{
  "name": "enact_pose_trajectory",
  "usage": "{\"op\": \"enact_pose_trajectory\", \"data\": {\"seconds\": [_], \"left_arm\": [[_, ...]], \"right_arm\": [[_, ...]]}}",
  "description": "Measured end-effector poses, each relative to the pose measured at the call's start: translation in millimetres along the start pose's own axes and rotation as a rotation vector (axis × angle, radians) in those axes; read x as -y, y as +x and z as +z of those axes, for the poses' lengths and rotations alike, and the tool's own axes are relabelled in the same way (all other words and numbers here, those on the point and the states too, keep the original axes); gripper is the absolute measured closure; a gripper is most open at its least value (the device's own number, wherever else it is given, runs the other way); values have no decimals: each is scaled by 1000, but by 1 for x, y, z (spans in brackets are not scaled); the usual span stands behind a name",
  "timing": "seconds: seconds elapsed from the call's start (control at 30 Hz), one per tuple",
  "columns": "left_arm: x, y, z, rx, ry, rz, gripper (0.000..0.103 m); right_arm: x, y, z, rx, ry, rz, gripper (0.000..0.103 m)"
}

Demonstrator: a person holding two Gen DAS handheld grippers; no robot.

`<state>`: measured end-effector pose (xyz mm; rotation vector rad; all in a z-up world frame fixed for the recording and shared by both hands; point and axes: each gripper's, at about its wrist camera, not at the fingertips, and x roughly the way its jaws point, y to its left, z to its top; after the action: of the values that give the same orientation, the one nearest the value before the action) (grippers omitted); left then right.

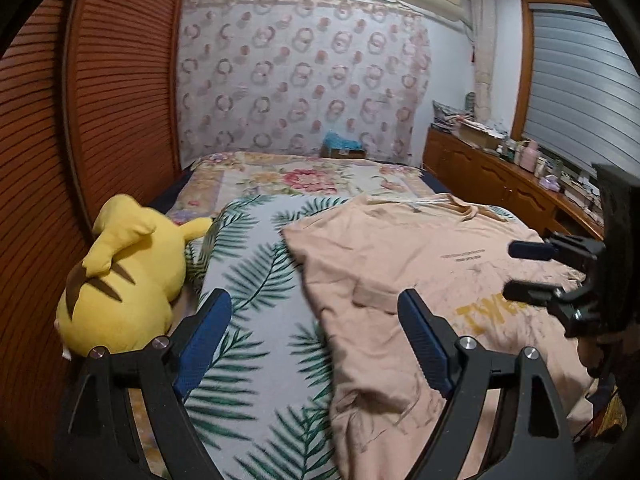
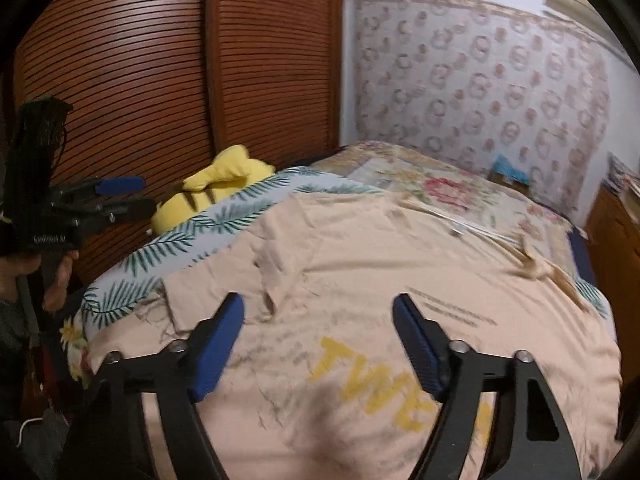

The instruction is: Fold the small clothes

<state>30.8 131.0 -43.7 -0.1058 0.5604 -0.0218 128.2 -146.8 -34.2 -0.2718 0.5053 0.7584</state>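
My left gripper [image 1: 316, 332] sits in the lower centre of the left wrist view with its jaws spread wide and nothing between the blue pads [image 1: 204, 344] — it is released above the palm-leaf sheet [image 1: 256, 280]. The peach T-shirt [image 1: 400, 248] lies flat on that sheet, filling the right half of this view, its left edge passing just under the right pad. My right gripper [image 2: 318, 336] occupies the lower centre of the right wrist view, jaws apart and empty, poised over the shirt's yellow lettering [image 2: 376, 384]; the pads do not press on the cloth. The shirt covers the middle and lower part of this view, collar toward the upper right. A yellow plush toy [image 1: 120, 280] lies at the left of the bed, beside the slatted wooden doors [image 1: 100, 100].
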Motion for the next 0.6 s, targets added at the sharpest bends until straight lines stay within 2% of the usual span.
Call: {"op": "enact_pose_trajectory", "data": {"seconds": [0.2,0.33,0.53,0.6], "left_arm": [[-8,0,-19,-13,-21,22,17],[-11,-3,-27,-25,-29,24,17],[-14,-3,-41,-53,-42,37,17],[-14,-2,-42,-57,-45,38,17]], "right_arm": [[2,40,14,-64,-36,93,47],[6,72,19,-116,-35,149,53],[2,111,31,-149,-77,162,56],[-1,117,35,-137,-112,139,57]]}}
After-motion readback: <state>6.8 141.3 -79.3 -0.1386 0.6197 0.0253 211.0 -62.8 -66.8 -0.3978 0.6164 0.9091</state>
